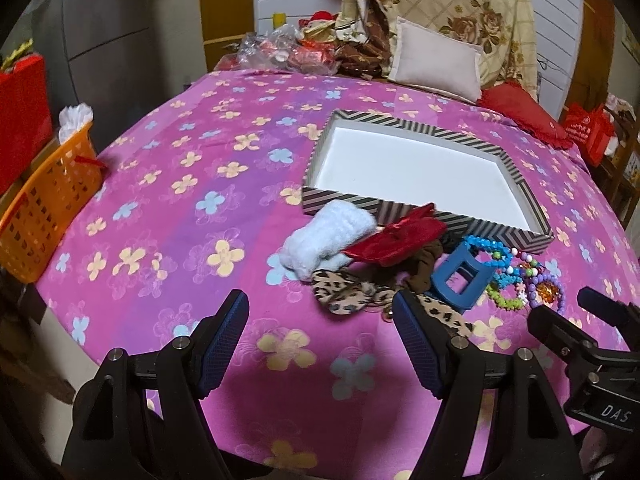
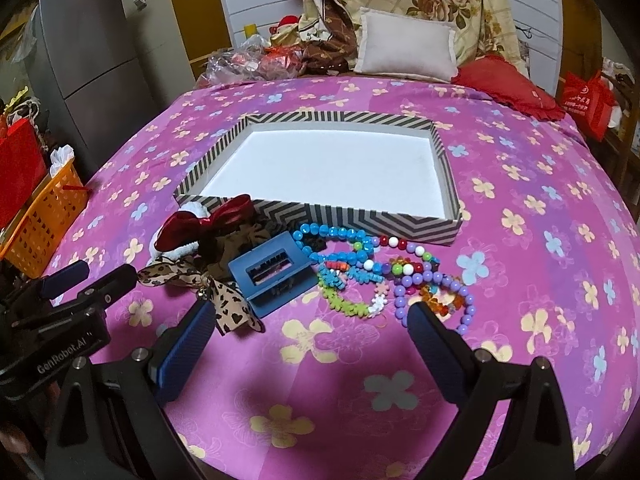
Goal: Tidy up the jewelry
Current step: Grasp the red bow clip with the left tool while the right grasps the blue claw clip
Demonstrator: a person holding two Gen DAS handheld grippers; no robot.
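Observation:
A striped box (image 1: 344, 202) (image 2: 320, 216) with a white inside lies open and empty on the pink flowered bedspread. In front of it is a pile: a blue claw clip (image 1: 462, 276) (image 2: 272, 276), bead bracelets (image 1: 520, 280) (image 2: 360, 264), a red bow (image 1: 400, 236) (image 2: 216, 220), a leopard-print bow (image 1: 348, 292) (image 2: 192, 276), a pale blue fluffy scrunchie (image 1: 328, 236) and a brown scrunchie (image 1: 420, 264). My left gripper (image 1: 320, 312) is open and empty, just short of the leopard bow. My right gripper (image 2: 312, 316) is open and empty, just short of the clip and beads.
An orange basket (image 1: 44, 208) (image 2: 48, 220) stands at the bed's left edge. Pillows (image 1: 436, 60) (image 2: 408, 44), a red cushion (image 2: 508, 84) and wrapped packets (image 1: 288, 52) lie at the head of the bed. The right gripper shows in the left wrist view (image 1: 592, 320).

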